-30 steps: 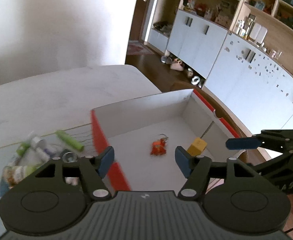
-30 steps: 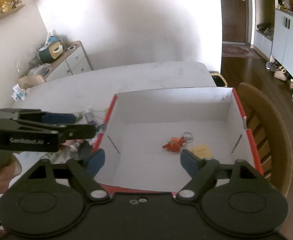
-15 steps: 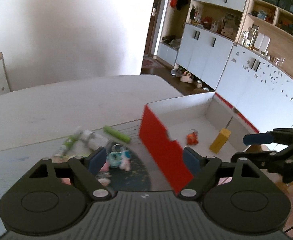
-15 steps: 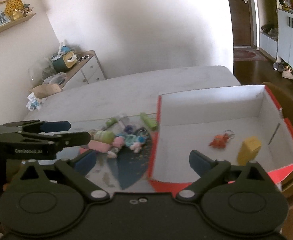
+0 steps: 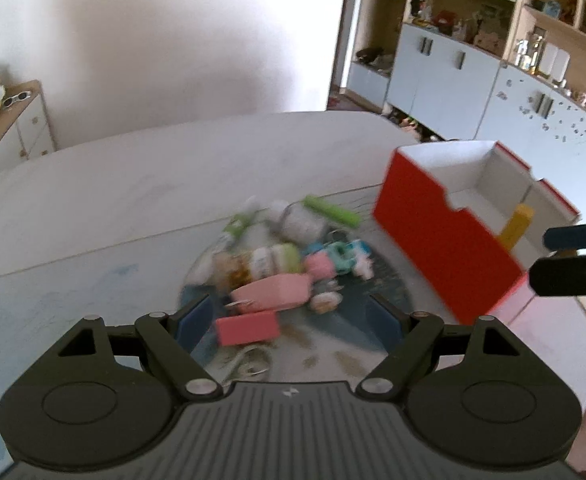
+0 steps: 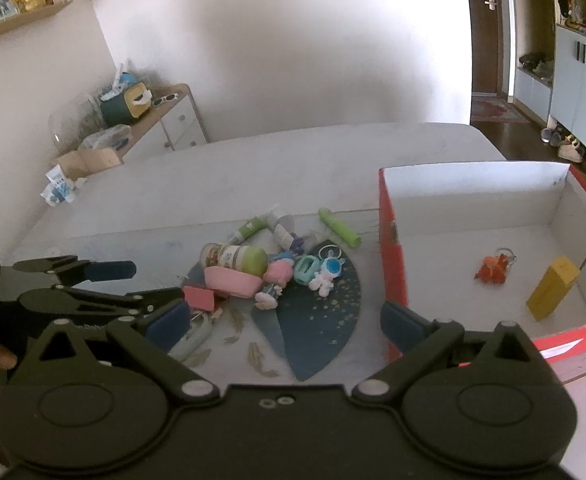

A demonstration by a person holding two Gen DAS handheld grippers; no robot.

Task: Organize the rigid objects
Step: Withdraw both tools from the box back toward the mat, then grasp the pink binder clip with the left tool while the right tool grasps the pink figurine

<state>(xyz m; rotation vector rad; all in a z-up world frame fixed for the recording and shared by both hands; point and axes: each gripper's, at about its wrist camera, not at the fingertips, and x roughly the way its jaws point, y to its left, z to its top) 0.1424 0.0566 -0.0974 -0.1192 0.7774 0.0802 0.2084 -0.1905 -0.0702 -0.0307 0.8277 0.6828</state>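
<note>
Early stage: only a yellow block [image 6: 552, 293] and orange keyring [image 6: 493, 268] lie in the box [image 6: 473, 188]; the pile [image 6: 269, 264] remains on the table [image 6: 293, 160]; left gripper [image 5: 289, 320] and right gripper [image 6: 285, 322] gape empty.

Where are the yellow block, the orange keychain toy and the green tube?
yellow block [image 6: 552, 293], right wrist view, front face.
orange keychain toy [image 6: 492, 269], right wrist view, body.
green tube [image 6: 340, 227], right wrist view, mid-length.

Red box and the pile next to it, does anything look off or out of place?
Mostly the pile: items heaped on each other beside the red box, not sorted. Inside, only a yellow block and an orange keychain toy.
</note>
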